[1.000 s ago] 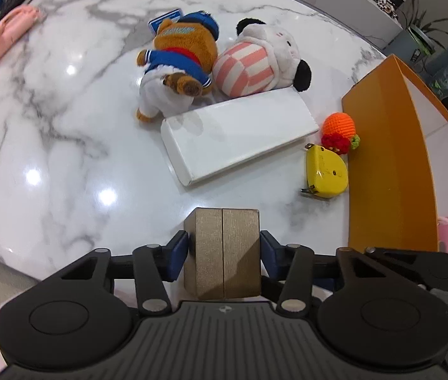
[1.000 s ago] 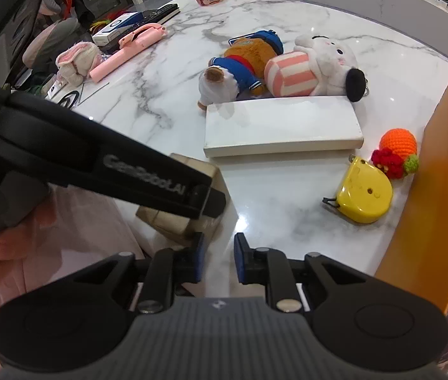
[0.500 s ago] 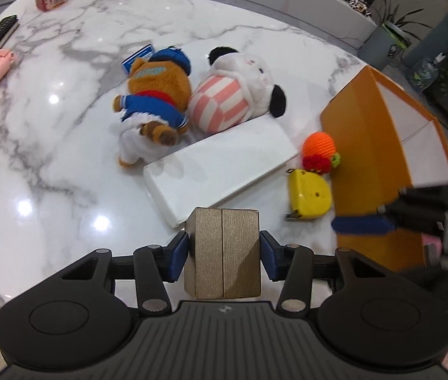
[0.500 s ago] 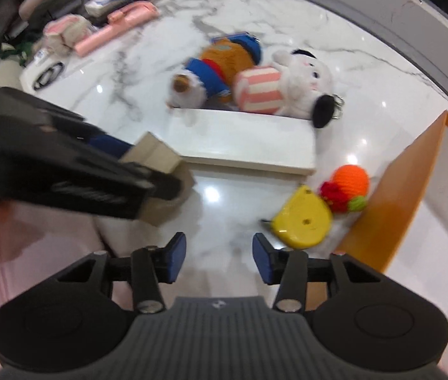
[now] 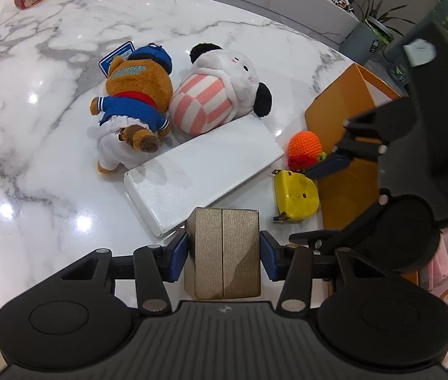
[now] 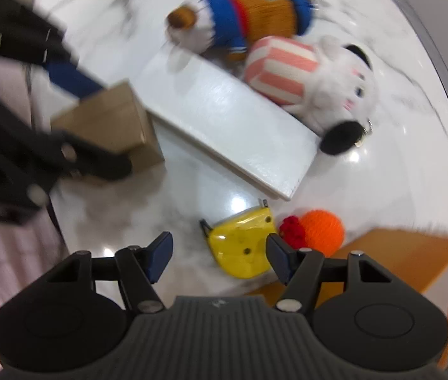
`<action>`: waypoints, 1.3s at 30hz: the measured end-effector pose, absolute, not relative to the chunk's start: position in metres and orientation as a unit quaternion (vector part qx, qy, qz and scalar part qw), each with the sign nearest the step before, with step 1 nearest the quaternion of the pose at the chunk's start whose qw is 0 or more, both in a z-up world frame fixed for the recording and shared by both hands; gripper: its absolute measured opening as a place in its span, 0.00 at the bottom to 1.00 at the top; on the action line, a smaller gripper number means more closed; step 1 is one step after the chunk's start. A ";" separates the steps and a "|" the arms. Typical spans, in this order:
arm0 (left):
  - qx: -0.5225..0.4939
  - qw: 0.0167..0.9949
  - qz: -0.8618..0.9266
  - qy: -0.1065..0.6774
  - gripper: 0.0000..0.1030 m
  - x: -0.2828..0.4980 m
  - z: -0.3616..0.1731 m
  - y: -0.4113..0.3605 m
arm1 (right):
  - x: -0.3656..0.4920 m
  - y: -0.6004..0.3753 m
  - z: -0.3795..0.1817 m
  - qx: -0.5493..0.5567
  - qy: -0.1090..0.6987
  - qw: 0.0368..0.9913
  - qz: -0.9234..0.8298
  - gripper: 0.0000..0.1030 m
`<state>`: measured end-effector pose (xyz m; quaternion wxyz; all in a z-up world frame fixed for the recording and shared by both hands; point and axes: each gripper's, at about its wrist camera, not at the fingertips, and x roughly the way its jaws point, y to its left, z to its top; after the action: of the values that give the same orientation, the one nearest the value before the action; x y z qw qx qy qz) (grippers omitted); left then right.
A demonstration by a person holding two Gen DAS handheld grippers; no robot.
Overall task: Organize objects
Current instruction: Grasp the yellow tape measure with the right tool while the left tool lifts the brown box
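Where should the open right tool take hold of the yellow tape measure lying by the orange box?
Grip the yellow tape measure across its two flat faces' edges, coming straight down from above. It lies flat on the marble table, so only its narrow rim is offered. The open right tool already straddles it; mind the orange crochet ball close beside.

Lighting was bright, overhead; specular glare spotted the marble table (image 5: 34, 145). Right wrist view showed motion blur. Fisheye distortion bent edges.

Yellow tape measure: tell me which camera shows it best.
The left wrist view: the yellow tape measure is sharp and whole on the marble beside the orange box. The right wrist view shows it closer but motion-blurred.
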<state>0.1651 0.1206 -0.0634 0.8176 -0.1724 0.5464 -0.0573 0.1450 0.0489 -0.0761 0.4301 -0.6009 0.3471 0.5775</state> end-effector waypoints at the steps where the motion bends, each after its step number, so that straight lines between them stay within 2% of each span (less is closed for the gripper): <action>1: -0.172 0.818 -0.060 0.546 0.54 0.166 -0.064 0.121 | 0.145 0.050 -0.079 -0.612 0.342 0.417 0.578 0.65; 5: -0.174 0.817 -0.070 0.545 0.54 0.168 -0.065 0.121 | 0.149 0.055 -0.089 -0.631 0.348 0.379 0.580 0.67; 13: -0.172 0.812 -0.079 0.552 0.54 0.174 -0.071 0.119 | 0.154 0.059 -0.103 -0.660 0.322 0.362 0.575 0.66; 16: -0.169 0.811 -0.078 0.554 0.54 0.174 -0.071 0.120 | 0.158 0.059 -0.107 -0.656 0.332 0.360 0.574 0.63; 17: -0.169 0.811 -0.078 0.555 0.54 0.174 -0.071 0.120 | 0.159 0.058 -0.106 -0.653 0.333 0.363 0.575 0.58; 23: -0.163 0.812 -0.077 0.555 0.54 0.170 -0.066 0.117 | 0.156 0.044 -0.095 -0.631 0.325 0.388 0.587 0.57; 32: -0.150 0.837 -0.099 0.516 0.54 0.152 -0.019 0.101 | 0.149 -0.004 -0.016 -0.559 0.293 0.444 0.636 0.57; 39: -0.144 0.856 -0.163 0.469 0.54 0.148 0.030 0.054 | 0.163 -0.058 0.060 -0.538 0.273 0.500 0.622 0.57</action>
<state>0.1480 0.0539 0.0298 0.8559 -0.1437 0.4693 -0.1631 0.1629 -0.0576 0.0599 0.4999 -0.5377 0.2730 0.6216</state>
